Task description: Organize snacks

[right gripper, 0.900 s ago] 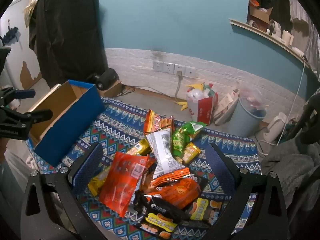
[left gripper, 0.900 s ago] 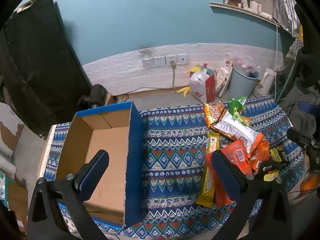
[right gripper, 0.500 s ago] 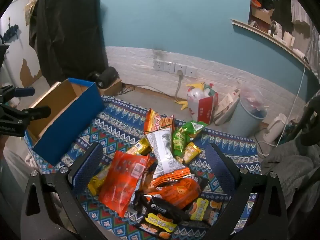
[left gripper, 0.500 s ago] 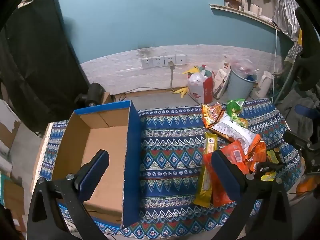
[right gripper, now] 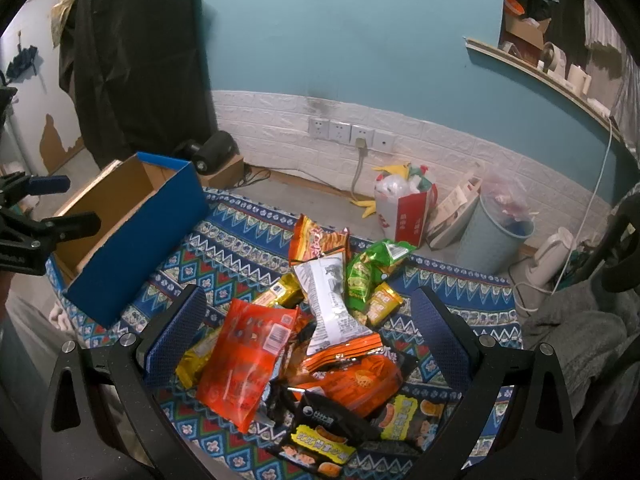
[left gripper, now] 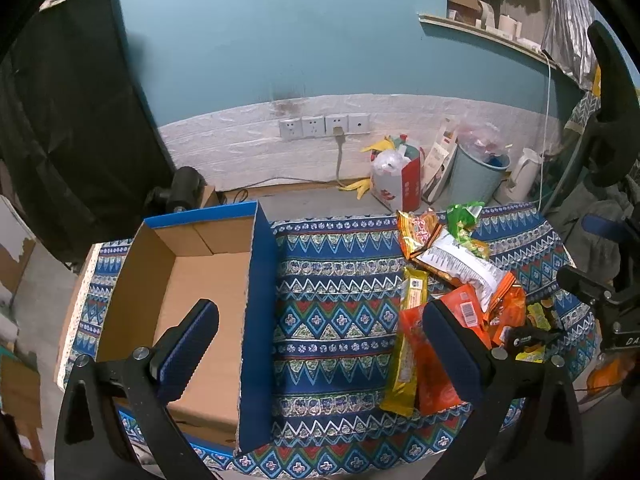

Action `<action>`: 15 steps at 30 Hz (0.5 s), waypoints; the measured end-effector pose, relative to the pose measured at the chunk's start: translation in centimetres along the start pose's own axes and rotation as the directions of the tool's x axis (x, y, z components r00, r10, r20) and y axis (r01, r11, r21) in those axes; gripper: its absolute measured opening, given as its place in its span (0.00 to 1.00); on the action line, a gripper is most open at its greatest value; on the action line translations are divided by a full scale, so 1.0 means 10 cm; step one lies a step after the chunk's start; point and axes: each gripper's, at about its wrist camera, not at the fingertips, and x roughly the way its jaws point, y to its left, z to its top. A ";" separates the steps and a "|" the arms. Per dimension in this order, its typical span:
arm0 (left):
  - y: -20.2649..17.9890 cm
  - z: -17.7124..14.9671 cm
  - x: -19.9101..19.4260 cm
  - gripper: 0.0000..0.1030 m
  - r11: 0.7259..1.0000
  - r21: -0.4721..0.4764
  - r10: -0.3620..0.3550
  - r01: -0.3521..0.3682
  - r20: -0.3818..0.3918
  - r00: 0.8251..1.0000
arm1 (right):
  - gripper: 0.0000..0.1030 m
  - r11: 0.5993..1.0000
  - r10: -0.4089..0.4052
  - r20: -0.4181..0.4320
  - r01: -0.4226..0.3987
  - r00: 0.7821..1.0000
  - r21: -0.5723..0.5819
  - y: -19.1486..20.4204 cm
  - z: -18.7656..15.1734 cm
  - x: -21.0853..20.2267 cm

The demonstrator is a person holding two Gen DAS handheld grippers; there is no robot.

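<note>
A pile of snack packets lies on the right part of a patterned cloth (left gripper: 332, 308): an orange-red packet (right gripper: 244, 360), a white packet (right gripper: 328, 304), a green packet (right gripper: 364, 268), a long yellow bar (left gripper: 406, 340) and several more. An empty blue cardboard box (left gripper: 200, 288) stands open on the left; it also shows in the right wrist view (right gripper: 132, 224). My left gripper (left gripper: 320, 344) is open and empty, above the box's right wall. My right gripper (right gripper: 308, 328) is open and empty, hovering above the snack pile.
Behind the table a white brick wall strip carries wall sockets (left gripper: 324, 126). On the floor stand a red-white bag (left gripper: 400, 184), a pale blue bin (left gripper: 478, 178) and a white kettle (left gripper: 522, 176). A black cloth (left gripper: 60, 120) hangs at the left.
Both views shift only slightly. The left gripper has drifted a little, so box and snacks sit marginally lower-left in its view. Both grippers stay open.
</note>
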 end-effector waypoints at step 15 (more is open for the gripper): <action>-0.02 -0.02 0.03 1.00 1.000 -0.006 -0.017 0.017 -0.018 1.000 | 0.97 1.000 -0.003 -0.006 0.003 1.000 -0.006 0.04 -0.02 0.01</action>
